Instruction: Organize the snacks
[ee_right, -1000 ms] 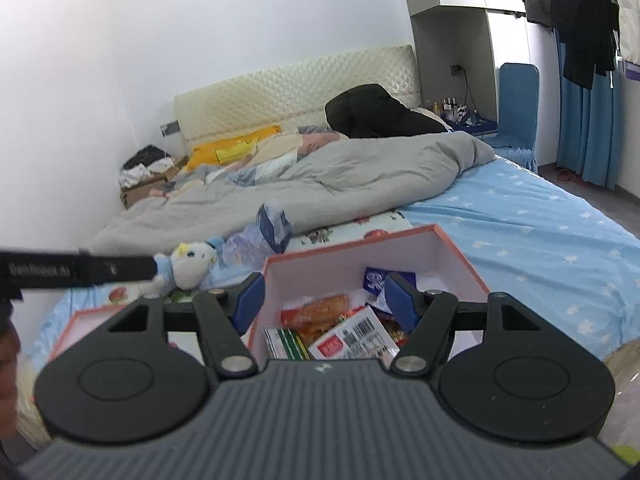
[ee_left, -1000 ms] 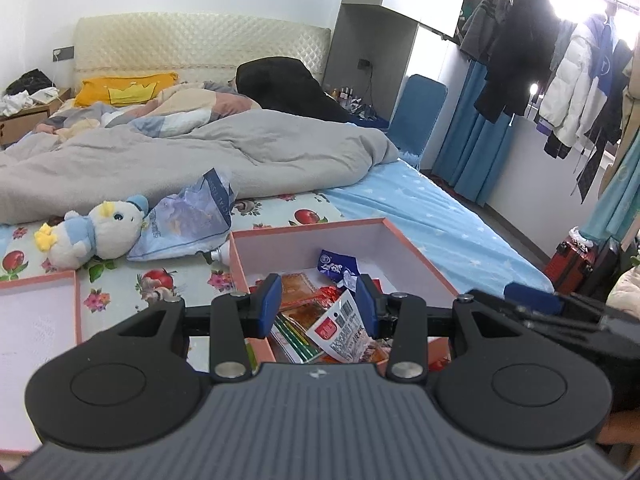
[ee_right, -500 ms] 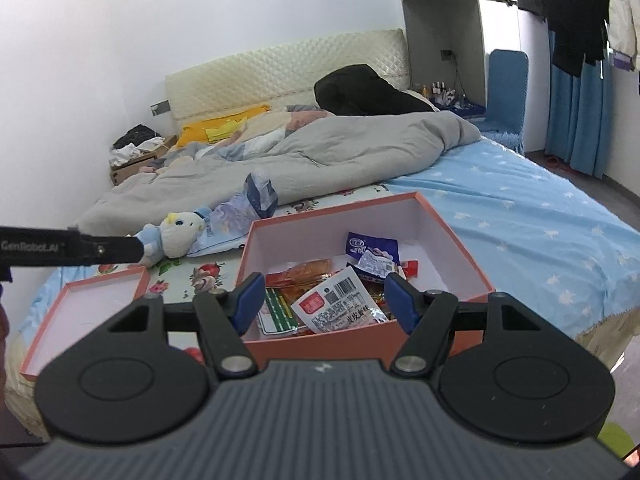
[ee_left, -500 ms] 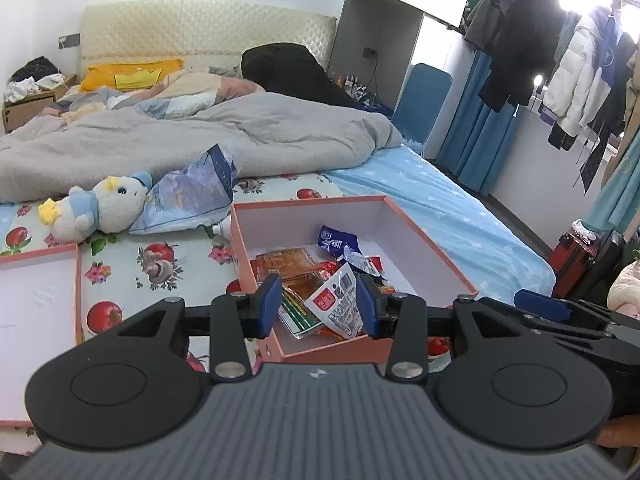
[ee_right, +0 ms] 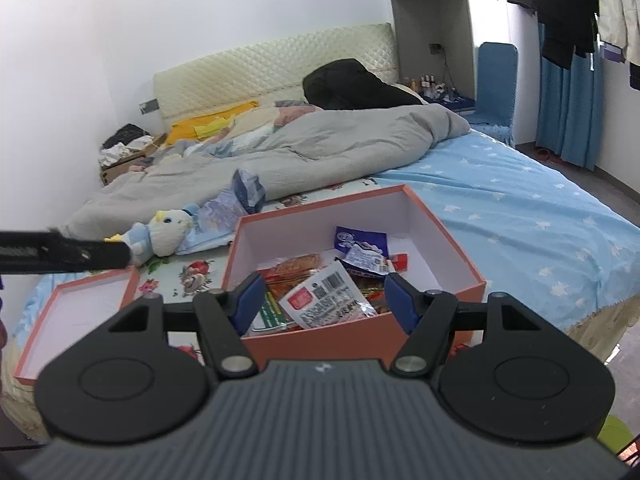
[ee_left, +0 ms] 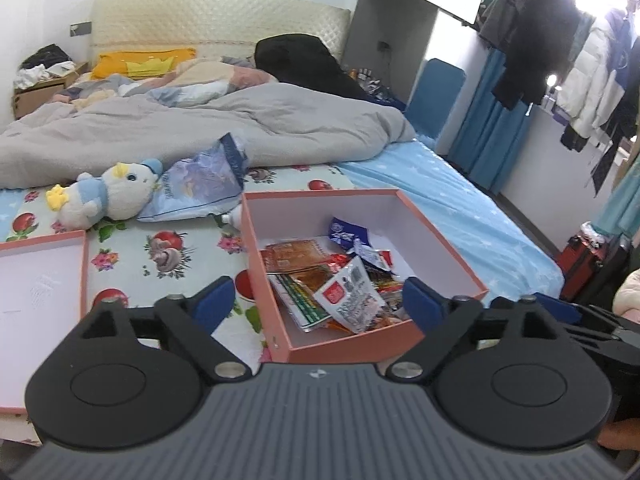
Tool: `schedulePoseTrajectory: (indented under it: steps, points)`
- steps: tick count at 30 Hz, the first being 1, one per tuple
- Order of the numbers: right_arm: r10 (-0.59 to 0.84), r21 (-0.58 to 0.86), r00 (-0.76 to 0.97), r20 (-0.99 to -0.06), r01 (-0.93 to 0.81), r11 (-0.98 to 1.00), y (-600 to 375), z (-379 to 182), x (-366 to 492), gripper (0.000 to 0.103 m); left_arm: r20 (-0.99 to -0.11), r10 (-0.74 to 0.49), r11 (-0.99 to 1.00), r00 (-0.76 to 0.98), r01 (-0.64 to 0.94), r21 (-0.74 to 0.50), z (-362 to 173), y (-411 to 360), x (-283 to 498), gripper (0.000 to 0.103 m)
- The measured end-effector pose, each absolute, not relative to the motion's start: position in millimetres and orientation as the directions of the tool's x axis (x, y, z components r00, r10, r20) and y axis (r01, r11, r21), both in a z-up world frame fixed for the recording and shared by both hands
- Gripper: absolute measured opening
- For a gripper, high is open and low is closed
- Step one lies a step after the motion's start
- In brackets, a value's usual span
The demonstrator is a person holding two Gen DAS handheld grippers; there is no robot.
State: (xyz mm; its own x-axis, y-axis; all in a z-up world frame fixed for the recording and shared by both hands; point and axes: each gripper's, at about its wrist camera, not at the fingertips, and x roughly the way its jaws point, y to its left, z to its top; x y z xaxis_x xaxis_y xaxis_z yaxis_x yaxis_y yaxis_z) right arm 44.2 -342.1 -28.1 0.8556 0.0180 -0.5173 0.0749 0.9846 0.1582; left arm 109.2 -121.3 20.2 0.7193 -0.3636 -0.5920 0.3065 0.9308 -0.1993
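While the left gripper [ee_left: 318, 302] was being opened with nothing inside, the white packet [ee_left: 350, 300] at twelve o'clock was best pinched gently.

Each tool is matte black: the left tool [ee_left: 316, 300] and the right tool [ee_right: 322, 296] share a ribbed grey-black body, 2 round black discs, 2 silver pivot screws and 2 blue finger pads [ee_left: 212, 304], with a small white mark on the ribbed top.
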Motion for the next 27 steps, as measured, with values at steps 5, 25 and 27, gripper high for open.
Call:
schedulePoseTrajectory:
  steps: [5,25,27]
  points:
    - [0.010,0.154,0.857,-0.515,0.082,0.985,-345.0,-29.7,43.9,0.069,-0.603,-0.345,0.938,0.719,0.279,-0.203,18.0,-118.1,114.1,0.099]
    - [0.003,0.155,0.864,-0.504,0.087,0.984,-348.8,-33.1,46.3,0.103,-0.613,-0.311,0.950,0.726,0.266,-0.166,19.3,-118.3,111.4,0.101]
    - [0.004,0.157,0.864,-0.503,0.086,0.984,-349.0,-32.9,46.2,0.103,-0.619,-0.301,0.952,0.726,0.262,-0.156,19.3,-119.2,111.3,0.101]
